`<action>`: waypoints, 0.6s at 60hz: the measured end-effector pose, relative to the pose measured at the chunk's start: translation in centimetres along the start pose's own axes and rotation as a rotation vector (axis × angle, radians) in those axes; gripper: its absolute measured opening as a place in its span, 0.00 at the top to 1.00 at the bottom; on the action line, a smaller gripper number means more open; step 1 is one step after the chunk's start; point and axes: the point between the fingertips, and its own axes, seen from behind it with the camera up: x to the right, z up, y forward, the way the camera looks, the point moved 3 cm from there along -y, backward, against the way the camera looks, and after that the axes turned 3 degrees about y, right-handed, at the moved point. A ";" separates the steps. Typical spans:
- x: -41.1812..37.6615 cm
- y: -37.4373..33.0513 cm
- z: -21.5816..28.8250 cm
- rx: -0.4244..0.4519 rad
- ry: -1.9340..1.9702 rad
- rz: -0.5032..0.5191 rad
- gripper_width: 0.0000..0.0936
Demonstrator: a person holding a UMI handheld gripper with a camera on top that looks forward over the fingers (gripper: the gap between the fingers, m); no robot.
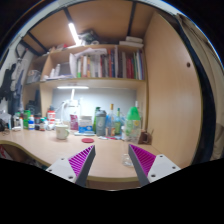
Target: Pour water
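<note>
My gripper (112, 150) is open and empty, held above the near part of a wooden desk (50, 148). Its two fingers (82, 162) bear magenta pads. Only bare desk top shows between them. Several bottles stand in a row at the back of the desk, well beyond the fingers: a large clear bottle with a green cap (132, 122) and a smaller clear bottle (100, 122). A white cup (62, 131) stands to their left. A small red flat thing (88, 143) lies just beyond the left fingertip.
A shelf of books (105, 65) hangs above the bottles. A wooden cabinet side (170, 90) rises at the right. More small bottles and clutter (30, 120) stand at the back left. The desk's front edge runs just under the fingers.
</note>
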 end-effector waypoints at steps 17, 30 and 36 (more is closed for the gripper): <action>6.4 12.3 -3.2 -0.050 0.062 -0.071 0.19; 8.2 17.3 -4.4 -0.089 0.097 -0.096 0.36; 8.4 17.7 -4.4 -0.085 0.097 -0.103 0.45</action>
